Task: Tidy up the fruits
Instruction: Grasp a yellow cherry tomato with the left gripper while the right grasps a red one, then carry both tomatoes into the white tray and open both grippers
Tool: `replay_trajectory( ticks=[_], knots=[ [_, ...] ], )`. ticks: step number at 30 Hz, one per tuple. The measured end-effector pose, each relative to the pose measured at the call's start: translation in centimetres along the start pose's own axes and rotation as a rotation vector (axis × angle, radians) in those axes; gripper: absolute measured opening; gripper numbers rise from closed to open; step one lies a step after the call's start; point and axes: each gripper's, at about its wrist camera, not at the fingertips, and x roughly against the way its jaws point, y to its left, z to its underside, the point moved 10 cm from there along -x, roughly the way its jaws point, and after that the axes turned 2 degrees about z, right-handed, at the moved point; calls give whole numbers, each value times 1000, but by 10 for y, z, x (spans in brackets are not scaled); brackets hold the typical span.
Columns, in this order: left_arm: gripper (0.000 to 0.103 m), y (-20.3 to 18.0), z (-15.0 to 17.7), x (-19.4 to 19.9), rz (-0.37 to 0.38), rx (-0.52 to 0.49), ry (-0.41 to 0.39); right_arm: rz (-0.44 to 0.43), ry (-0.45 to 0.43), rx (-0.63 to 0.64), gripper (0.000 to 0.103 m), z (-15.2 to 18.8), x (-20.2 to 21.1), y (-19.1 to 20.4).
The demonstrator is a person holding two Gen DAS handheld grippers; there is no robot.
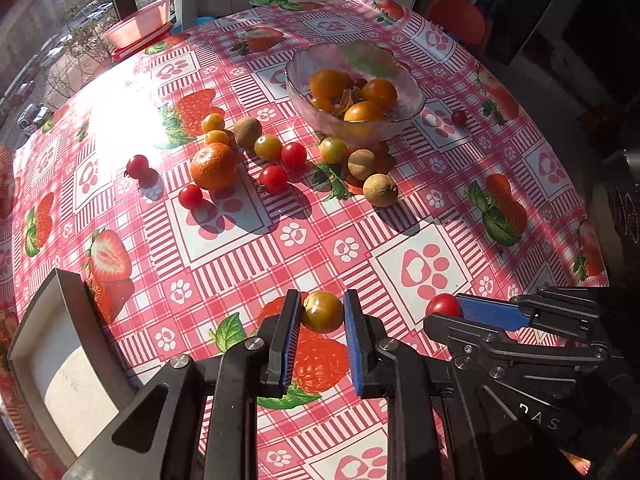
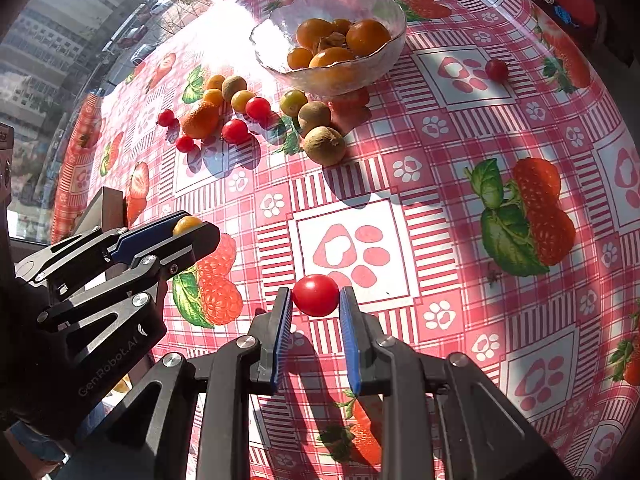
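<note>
the left hand-held gripper (image 1: 322, 312) is clamped on a yellow-green tomato (image 1: 322, 311). the right hand-held gripper (image 2: 315, 295) is clamped on a red tomato (image 2: 315, 294). both are low over the counter (image 2: 460, 184), near the glass bowl (image 2: 384, 4) holding orange fruits (image 2: 367, 37).

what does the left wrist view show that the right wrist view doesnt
Only the left wrist view shows the pink basin by the window and the grey tray's pale inside. Only the right wrist view shows tower blocks outside and lettering on the left gripper. Both show the glass bowl of orange fruit, the loose fruit beside it, the left gripper's jaws shut on a yellow-green tomato, and the right gripper shut on a red tomato.
</note>
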Motion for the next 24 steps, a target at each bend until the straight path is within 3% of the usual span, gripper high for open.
replay_trajectory(
  ticks=[15,24],
  knots=[
    [23,53,47,51,23,175,-35,-26,2,-18,26,30,12,22],
    [23,91,76,76,-2,250,-59,-39,18,45,26,33,17,60]
  ],
)
